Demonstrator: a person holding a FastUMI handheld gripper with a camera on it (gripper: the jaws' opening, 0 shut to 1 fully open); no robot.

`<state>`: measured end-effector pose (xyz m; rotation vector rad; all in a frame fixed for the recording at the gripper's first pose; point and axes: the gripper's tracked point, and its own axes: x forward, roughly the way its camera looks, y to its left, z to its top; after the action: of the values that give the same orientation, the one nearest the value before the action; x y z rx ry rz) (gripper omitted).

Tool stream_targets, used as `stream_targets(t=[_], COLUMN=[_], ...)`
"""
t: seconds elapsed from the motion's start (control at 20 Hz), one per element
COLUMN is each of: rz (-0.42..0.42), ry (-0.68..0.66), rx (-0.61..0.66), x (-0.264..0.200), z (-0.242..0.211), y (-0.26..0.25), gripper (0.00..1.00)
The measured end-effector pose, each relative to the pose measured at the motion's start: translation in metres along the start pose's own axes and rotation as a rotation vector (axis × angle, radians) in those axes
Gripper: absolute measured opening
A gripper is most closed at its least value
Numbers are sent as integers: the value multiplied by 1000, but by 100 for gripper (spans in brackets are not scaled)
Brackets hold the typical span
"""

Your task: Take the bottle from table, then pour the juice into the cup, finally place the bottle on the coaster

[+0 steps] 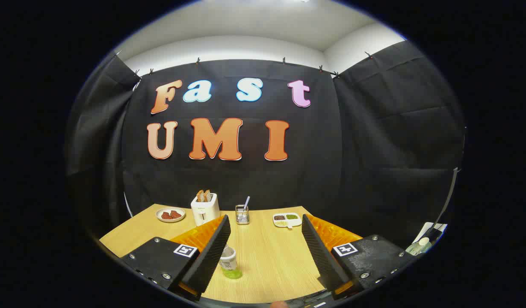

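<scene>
Jaws: stood wide apart, released, nothing clamped between them; both black ribbed fingers (211, 252) angled outward over the table.
Gripper (267, 256): hovered above the near part of the wooden table (271, 261); orange bodies and black plates with square markers sat behind each finger.
Bottle (229, 263): stood upright on the table, just inside the left finger, close to or touching its inner face; could not tell which. Pale body with a label, green at the base. Right finger was well apart from it.
Between fingers: bare wood grain to the right of the bottle.
Wire holder (242, 215): stood beyond the fingers, near the table's far edge, roughly centred; a thin pale stick leaned out of it.
Toaster (205, 208): white, left of the wire holder, at the far side, with two slices of bread standing up out of it.
Plate (170, 214): round, white, left of the toaster, carried reddish-brown pieces.
Divided dish (287, 220): white, right of the wire holder, just beyond the right finger's tip; held dark, pale and green contents in separate compartments.
Far right: a clear object with a pale top (419, 247) lay off the table, beside the gripper's right plate; too small to identify.
</scene>
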<state>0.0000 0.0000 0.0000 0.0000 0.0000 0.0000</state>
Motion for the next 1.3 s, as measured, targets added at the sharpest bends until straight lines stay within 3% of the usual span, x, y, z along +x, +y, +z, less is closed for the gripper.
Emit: stream_targets(t=[0.8, 1.3], rz=[4, 80], ry=[-6, 61], rx=[-23, -49], x=[-5, 16], z=[5, -59], y=[3, 37], gripper=[99, 100])
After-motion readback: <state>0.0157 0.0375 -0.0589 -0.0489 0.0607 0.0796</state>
